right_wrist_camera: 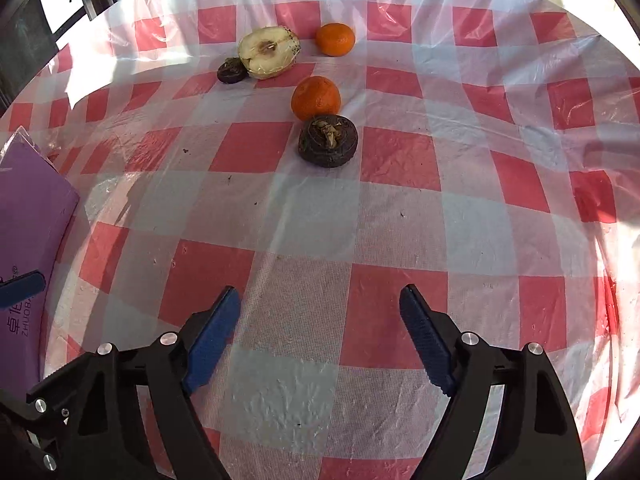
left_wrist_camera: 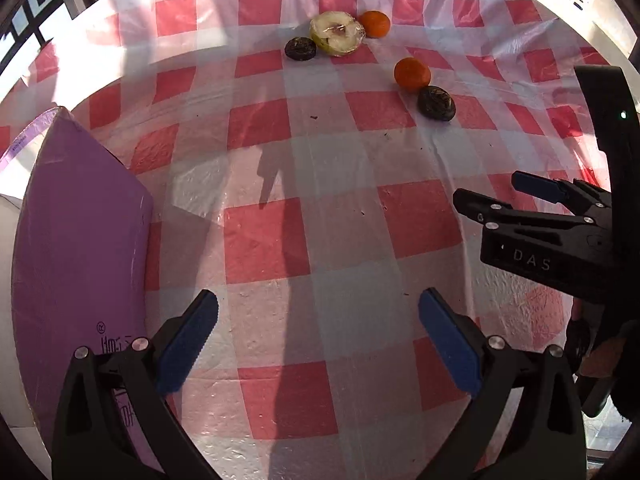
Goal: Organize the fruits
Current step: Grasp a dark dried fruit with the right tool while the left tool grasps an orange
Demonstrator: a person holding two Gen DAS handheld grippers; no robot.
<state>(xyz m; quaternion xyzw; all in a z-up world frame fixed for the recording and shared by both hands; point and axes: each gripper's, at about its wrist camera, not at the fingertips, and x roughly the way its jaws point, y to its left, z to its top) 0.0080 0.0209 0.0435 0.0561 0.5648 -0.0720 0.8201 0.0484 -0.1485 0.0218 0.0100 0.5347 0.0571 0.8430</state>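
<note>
Red-and-white checked plastic cloth [right_wrist_camera: 400, 152] covers the table, w/ five fruits on the far part. Halved pale fruit in cling wrap [right_wrist_camera: 269, 53] lies cut face up, a small dark fruit [right_wrist_camera: 231, 71] touching its left side, an orange mandarin [right_wrist_camera: 335, 39] just to its right, apart. Nearer: 2nd mandarin [right_wrist_camera: 316, 97] w/ a larger dark round fruit [right_wrist_camera: 328, 141] against its front edge. Purple box [left_wrist_camera: 80, 248] sits at left edge of the cloth. Left gripper [left_wrist_camera: 318, 344]: blue pads spread wide, nothing btwn them, over bare cloth. Right gripper [right_wrist_camera: 320, 336]: jaws also apart, empty, over bare cloth short of the fruit; seen from left wrist it's at the right edge.
</note>
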